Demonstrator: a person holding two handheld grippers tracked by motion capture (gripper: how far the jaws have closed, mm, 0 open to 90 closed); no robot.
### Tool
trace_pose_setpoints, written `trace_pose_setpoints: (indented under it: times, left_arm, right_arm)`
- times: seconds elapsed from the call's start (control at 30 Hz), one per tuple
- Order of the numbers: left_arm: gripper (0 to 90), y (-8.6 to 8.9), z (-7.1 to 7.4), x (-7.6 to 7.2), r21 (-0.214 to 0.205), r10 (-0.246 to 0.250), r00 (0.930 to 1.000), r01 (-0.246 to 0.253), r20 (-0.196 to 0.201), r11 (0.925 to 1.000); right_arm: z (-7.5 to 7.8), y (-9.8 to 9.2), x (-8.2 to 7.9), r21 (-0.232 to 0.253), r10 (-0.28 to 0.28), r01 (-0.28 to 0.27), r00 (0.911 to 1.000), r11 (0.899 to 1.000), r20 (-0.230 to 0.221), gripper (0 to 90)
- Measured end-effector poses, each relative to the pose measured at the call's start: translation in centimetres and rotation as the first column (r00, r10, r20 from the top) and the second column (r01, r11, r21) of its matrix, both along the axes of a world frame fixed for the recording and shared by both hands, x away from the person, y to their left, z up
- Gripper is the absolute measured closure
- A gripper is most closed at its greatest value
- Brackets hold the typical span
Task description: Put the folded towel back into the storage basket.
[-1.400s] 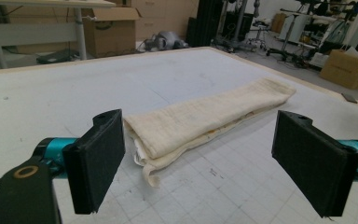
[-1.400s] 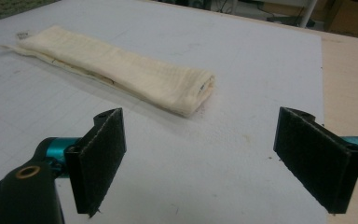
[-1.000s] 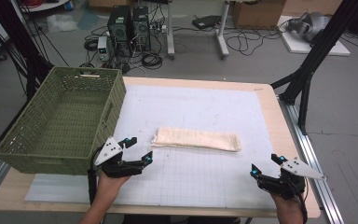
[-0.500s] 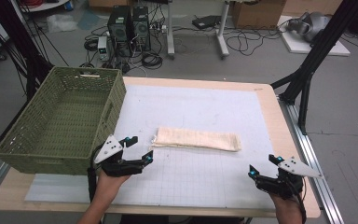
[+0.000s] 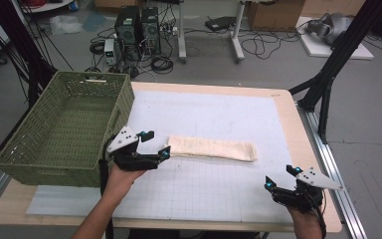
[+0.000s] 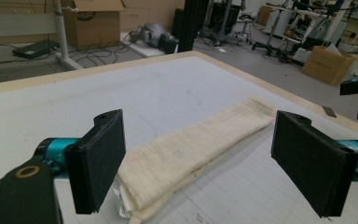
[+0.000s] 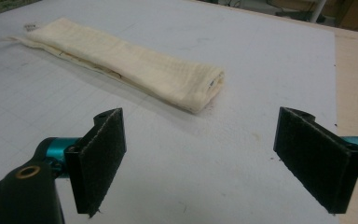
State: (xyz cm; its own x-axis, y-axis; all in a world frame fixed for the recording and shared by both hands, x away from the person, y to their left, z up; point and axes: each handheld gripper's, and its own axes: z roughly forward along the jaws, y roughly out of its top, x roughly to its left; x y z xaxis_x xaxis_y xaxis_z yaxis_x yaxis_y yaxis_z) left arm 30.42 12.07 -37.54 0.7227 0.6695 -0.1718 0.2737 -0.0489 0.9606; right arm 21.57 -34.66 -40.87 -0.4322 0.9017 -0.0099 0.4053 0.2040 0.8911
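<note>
At the far left of the table, a deep olive-green woven plastic basket (image 5: pixel 62 127) sits on the pale wooden tabletop (image 5: pixel 306 144), its right wall beside the edge of the white gridded work mat (image 5: pixel 214 184). No items are visible inside it.

The left gripper (image 5: pixel 155 144) is positioned just right of the basket's near corner, held by a hand (image 5: pixel 119 177) entering from the bottom edge. Its jaws are spread wide and grip nothing. In the left gripper view, the two black pads (image 6: pixel 98 163) flank the near end of the towel without contact; the layered folds of that end lie between them, close to the left pad.

The cream-coloured folded cloth towel (image 5: pixel 211 148) lies flat near the middle of the mat as a long narrow strip running left to right. Its left end is just beside the left gripper's fingertips; its right end is free.

The right gripper (image 5: pixel 281 177) hovers near the front right corner of the mat, well apart from the towel. Its jaws are also fully spread and empty. In the right gripper view, the towel's (image 7: pixel 121 63) closed folded end lies ahead of the pads (image 7: pixel 100 161), over bare mat.
</note>
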Motion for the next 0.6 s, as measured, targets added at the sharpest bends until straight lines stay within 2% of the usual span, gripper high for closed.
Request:
trace_pose_setpoints:
  times: [0.23,0.27,0.3,0.33,0.43,0.47,0.5,0.6]
  left_arm:
    - [20.6,-1.2,-0.2,2.0,0.023,0.003,0.9989,-0.002,-0.047,0.9997]
    - [20.6,-1.4,-0.4,2.3,0.024,0.006,0.9980,-0.005,-0.063,0.9997]
    - [21.8,-1.7,-0.9,2.9,0.044,0.010,0.9962,-0.006,-0.086,0.9990]
    - [23.1,-1.7,-0.9,2.9,0.044,0.010,0.9962,-0.006,-0.086,0.9990]
    - [24.1,-2.2,-1.7,3.7,0.103,0.047,0.9922,-0.035,-0.115,0.9940]
    - [24.1,-2.4,-2.2,4.3,0.124,0.068,0.9882,-0.051,-0.137,0.9910]
    - [24.1,-2.4,-2.2,4.3,0.124,0.068,0.9882,-0.051,-0.137,0.9910]
    - [24.2,-2.6,-2.9,5.0,0.133,0.095,0.9811,-0.073,-0.169,0.9885]
  right_arm:
    - [0.0,0.1,0.0,0.003,0.005,-0.005,1.0000,1.000,0.006,15.4]
    - [0.0,0.1,0.0,0.003,0.005,-0.005,1.0000,1.000,0.006,15.4]
    - [0.0,0.1,0.0,0.005,0.005,-0.005,1.0000,1.000,0.004,15.4]
    - [0.0,0.1,0.0,0.005,0.005,-0.005,1.0000,1.000,0.004,15.4]
    - [0.0,-0.1,0.0,0.007,-0.003,0.003,1.0000,1.000,0.005,15.4]
    - [0.0,-0.1,0.0,0.008,-0.004,0.004,1.0000,1.000,0.001,15.4]
    - [0.0,-0.1,0.0,0.008,-0.004,0.004,1.0000,1.000,0.001,15.4]
    - [0.0,-0.2,0.1,0.006,-0.009,0.009,1.0000,1.000,-0.001,15.4]
